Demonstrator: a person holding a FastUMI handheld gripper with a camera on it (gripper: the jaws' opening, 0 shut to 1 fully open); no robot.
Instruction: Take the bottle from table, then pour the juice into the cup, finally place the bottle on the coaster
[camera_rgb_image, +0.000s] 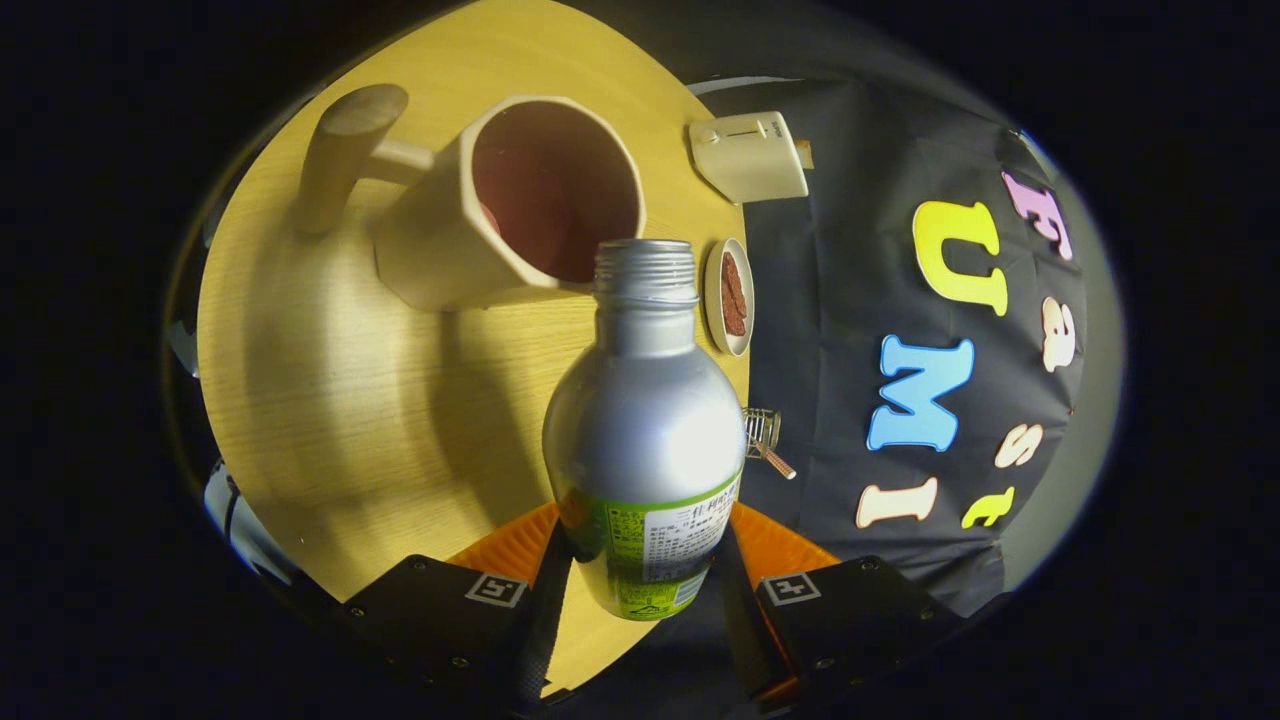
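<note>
Your gripper (645, 560) clamps the bottle (645, 430), its open mouth just short of the cup (510, 200) ahead; pouring and the coaster placement remain.

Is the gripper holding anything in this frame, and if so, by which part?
Yes. The gripper is shut on the silver bottle, its orange fingers pressing the labelled lower body from both sides. The open neck points toward the cup.

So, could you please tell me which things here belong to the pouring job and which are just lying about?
Job: the bottle, uncapped, clamped in the tool; the cup beyond it.

Lying about: white box, small dish, wire basket, all on the table.
</note>
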